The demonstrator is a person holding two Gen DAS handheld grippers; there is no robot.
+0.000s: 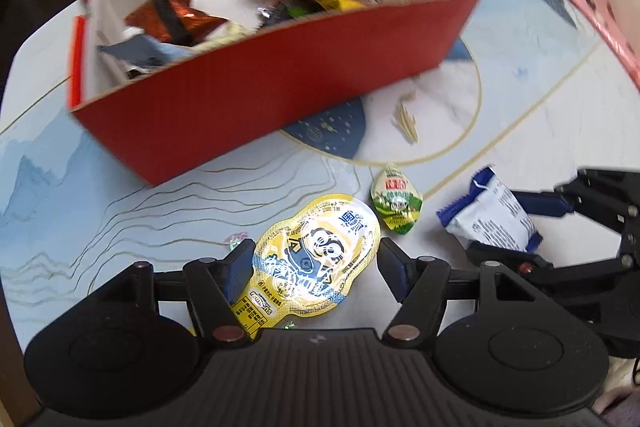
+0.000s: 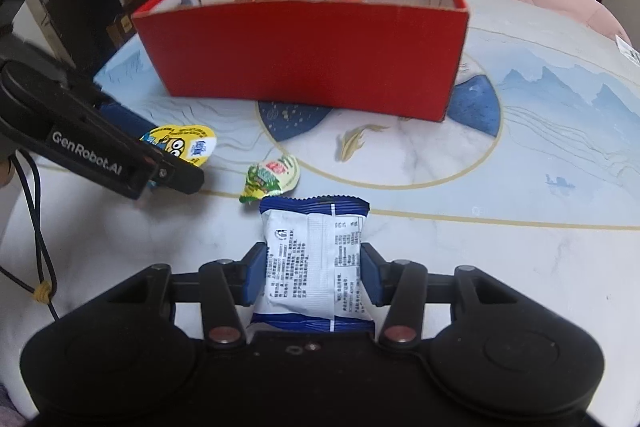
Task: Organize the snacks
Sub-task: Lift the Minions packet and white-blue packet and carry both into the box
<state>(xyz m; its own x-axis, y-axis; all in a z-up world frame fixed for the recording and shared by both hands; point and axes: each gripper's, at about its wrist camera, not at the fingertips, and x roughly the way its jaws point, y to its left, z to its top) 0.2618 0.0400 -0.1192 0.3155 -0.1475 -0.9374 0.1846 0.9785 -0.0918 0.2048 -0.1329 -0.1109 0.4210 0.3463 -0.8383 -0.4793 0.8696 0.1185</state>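
Two snack packets sit between tongs at once on the bench, short of the red cardboard box (image 2: 304, 63) at twelve o'clock. The right tongs (image 2: 314, 269) are clamped on a blue-and-white snack packet (image 2: 314, 259), pads pressing both its sides; the left tongs (image 1: 312, 267) straddle a yellow foil-lidded snack cup (image 1: 316, 259), the left pad touching its edge, the right pad seemingly just clear, so that hold looks unfinished. A small green-and-yellow snack pack (image 1: 396, 205) lies loose between the two, at about one o'clock from the yellow cup.

The likely trouble: the slick, glossy cup could slip from a one-sided pinch, and the soft packet may crumple or sag when raised. The two tongs work close together, so either could clip the other or knock the green pack. The box's near wall stands tall; a low carry would strike it. Above the box's open top, the way in looks free, and open bench (image 2: 520, 247) lies at three o'clock.
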